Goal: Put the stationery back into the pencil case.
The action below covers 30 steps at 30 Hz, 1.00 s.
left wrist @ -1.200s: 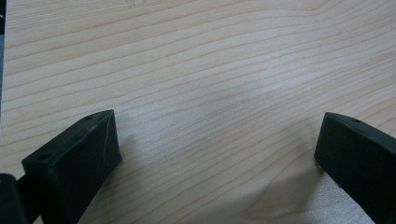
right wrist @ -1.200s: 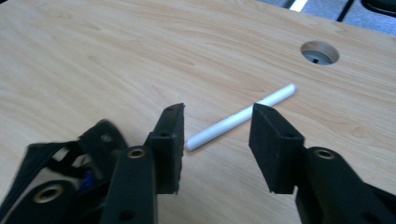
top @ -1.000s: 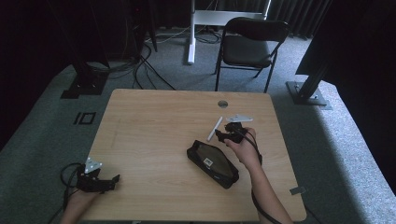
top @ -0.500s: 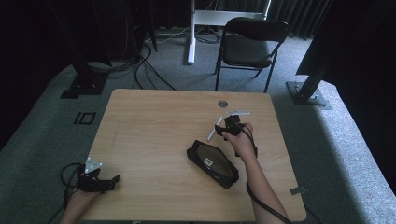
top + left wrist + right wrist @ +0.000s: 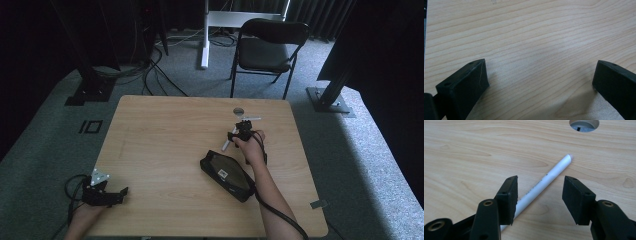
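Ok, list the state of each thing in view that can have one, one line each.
Left gripper: open, fingers wide apart over bare table, holding nothing.
Right gripper: open, fingers either side of the white pen, not closed on it.
White pen: lying flat on the table.
Black pouch: lying flat; open or closed, cannot tell.

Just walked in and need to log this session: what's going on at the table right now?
A person at a wooden table holds tongs in each hand. The right tongs are open over a white pen lying on the table, jaws on either side of it, not yet closed. A black pouch lies just nearer the person. The left tongs are open too, at the table's near left corner, holding nothing.
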Motion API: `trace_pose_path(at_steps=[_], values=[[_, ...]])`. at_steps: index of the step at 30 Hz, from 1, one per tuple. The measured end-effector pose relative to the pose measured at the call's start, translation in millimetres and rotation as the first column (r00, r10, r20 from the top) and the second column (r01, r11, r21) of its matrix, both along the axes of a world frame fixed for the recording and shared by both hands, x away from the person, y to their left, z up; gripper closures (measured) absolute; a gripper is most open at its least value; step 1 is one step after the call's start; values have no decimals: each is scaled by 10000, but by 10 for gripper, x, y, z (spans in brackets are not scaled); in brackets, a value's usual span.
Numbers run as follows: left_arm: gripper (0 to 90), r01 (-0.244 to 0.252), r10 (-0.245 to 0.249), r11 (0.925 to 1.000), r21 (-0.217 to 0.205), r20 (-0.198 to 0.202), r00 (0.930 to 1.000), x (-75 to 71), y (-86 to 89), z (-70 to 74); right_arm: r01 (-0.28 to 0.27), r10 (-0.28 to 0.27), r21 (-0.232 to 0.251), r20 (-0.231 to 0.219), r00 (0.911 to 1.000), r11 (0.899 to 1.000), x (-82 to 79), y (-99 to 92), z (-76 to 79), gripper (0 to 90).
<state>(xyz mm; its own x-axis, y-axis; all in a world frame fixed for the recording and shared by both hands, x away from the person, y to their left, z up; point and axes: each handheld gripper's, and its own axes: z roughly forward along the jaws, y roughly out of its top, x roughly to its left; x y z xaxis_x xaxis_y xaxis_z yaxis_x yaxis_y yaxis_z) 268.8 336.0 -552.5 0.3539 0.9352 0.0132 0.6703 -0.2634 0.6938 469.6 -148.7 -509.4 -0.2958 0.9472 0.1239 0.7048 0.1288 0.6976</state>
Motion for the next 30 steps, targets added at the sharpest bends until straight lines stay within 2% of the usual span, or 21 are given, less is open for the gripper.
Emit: trace_pose_path(at_steps=[7, 13, 17, 22, 28, 30], values=[[2, 28, -28, 10000, 6, 1, 10000, 2, 2, 0, 597, -594, 122, -213, 9980, 9981, 106, 9, -102, 457], [2, 29, -29, 10000, 10, 0, 10000, 2, 2, 0, 465, -469, -90, -434, 9980, 9989, 160, 64, -155, 458], [1, 27, -27, 10000, 5, 0, 10000, 2, 2, 0, 495, -496, -33, -641, 9967, 9988, 179, 85, -174, 460], [2, 29, -29, 10000, 7, 2, 10000, 2, 2, 0, 293, -301, -111, -799, 9964, 9995, 179, 89, -196, 481], [1, 29, -29, 10000, 6, 1, 10000, 2, 2, 0, 259, -300, -495, -844, 9960, 9984, 197, 87, -205, 517], [2, 28, -28, 10000, 5, 2, 10000, 2, 2, 0, 217, -255, -424, -925, 9954, 9989, 199, 91, -218, 541]])
